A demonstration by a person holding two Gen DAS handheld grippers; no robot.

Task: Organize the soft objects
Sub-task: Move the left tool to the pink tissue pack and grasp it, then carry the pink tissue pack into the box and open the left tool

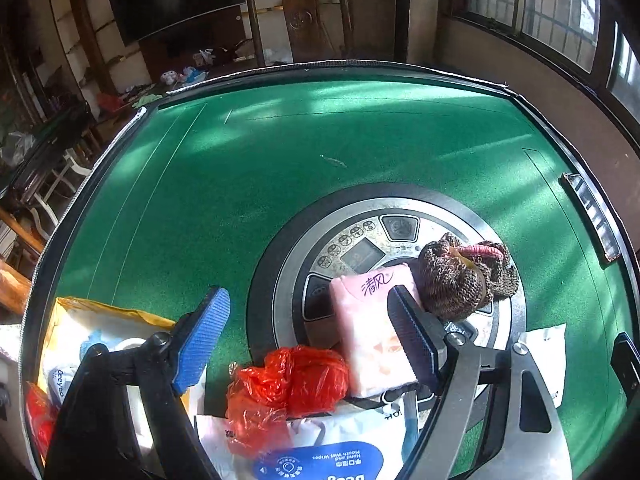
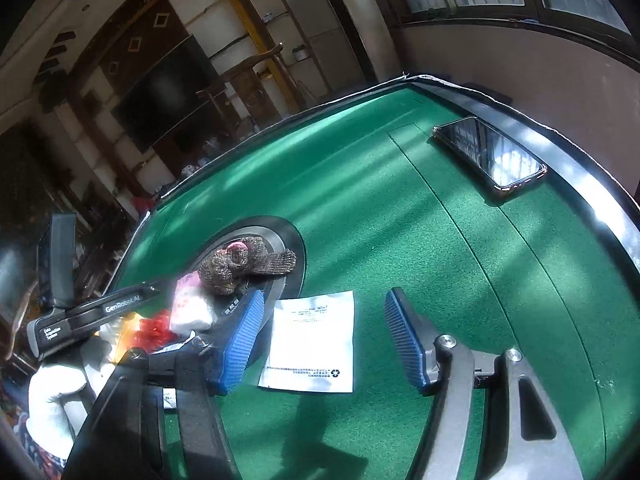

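Note:
On the green table's round centre panel lie a pink tissue pack and a brown knitted piece that touches it. A crumpled red plastic bag sits in front of them, partly on a wet-wipes pack. My left gripper hangs open above the red bag and the tissue pack, with nothing between its pads. In the right wrist view, my right gripper stands open over a flat white sachet lying on the felt. The knitted piece and tissue pack are to its left.
A phone lies near the table's far right rim. A yellow and white package sits at the left edge. The left gripper's body and a white-gloved hand show at the left. A wooden chair stands beyond the table.

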